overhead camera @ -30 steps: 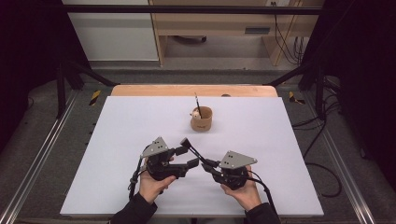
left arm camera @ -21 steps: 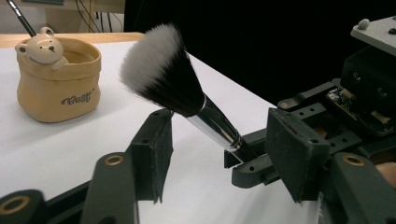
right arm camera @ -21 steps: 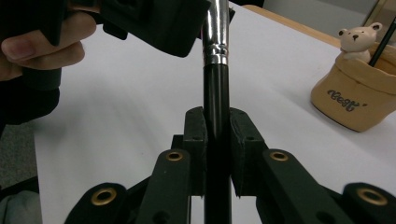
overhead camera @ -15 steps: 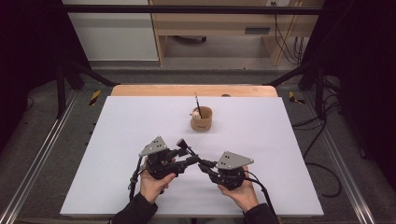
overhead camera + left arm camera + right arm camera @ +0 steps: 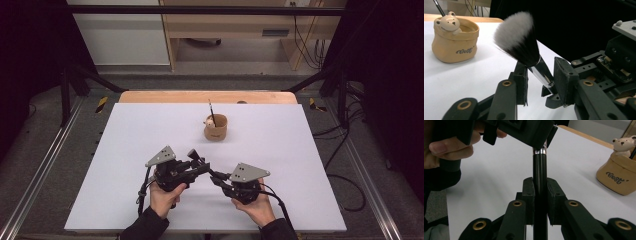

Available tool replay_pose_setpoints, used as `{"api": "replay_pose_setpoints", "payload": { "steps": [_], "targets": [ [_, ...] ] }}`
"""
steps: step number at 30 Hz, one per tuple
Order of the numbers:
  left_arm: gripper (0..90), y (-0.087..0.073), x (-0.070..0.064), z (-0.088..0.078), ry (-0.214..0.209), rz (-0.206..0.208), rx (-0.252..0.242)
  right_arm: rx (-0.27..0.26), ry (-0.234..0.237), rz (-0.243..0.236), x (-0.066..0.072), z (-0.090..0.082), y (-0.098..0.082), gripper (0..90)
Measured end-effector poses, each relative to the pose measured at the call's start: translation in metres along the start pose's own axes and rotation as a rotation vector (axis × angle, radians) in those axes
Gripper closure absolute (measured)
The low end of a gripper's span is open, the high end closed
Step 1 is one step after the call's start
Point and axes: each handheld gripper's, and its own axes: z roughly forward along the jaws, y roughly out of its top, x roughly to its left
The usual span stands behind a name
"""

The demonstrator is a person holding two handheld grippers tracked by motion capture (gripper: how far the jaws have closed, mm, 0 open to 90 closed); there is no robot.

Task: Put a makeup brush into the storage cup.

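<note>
A: Between both grippers – makeup brush [image 5: 524,42], handle clamped tight in the R gripper [image 5: 540,192], jaws pressed on its black shaft.

B: And the L gripper [image 5: 539,82]?

A: Its jaws have just been closing, w/ the chrome ferrule between them; 1 s ago they stood wider in the high view. One pad sits on the ferrule, other looks just short – can't tell if it's a full grip yet. Bristle head sticks up just past the L jaws, tilted.

B: So what's that mean?

A: Prob a handover, R to L. I'd say R shouldn't let go till L is firm.

B: Beyond the tools?

A: Bear-faced tan pot [image 5: 215,127] ahead of both grippers, well apart, upright, thin dark stick in it. Likely where the brush goes.

B: Surface, room?

A: White table [image 5: 125,150], wood strip at its far edge. Past that: grey floor, black frame legs, cables off to the R side, pale wood shelf at the back.
</note>
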Motion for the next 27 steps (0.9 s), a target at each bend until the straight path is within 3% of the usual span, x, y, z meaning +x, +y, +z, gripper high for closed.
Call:
{"api": "replay_pose_setpoints", "payload": {
  "steps": [20,27],
  "targets": [
    [75.7,0.0003,-0.0063,-0.0022,-0.035,0.002,-0.020,0.016,0.004,-0.007,0.0031,0.0053,-0.0015,78.8],
    [76.9,0.0006,-0.0097,-0.0024,-0.023,0.023,-0.010,0.028,0.006,0.001,0.0038,0.0071,-0.0015,78.0]
  ]
}}
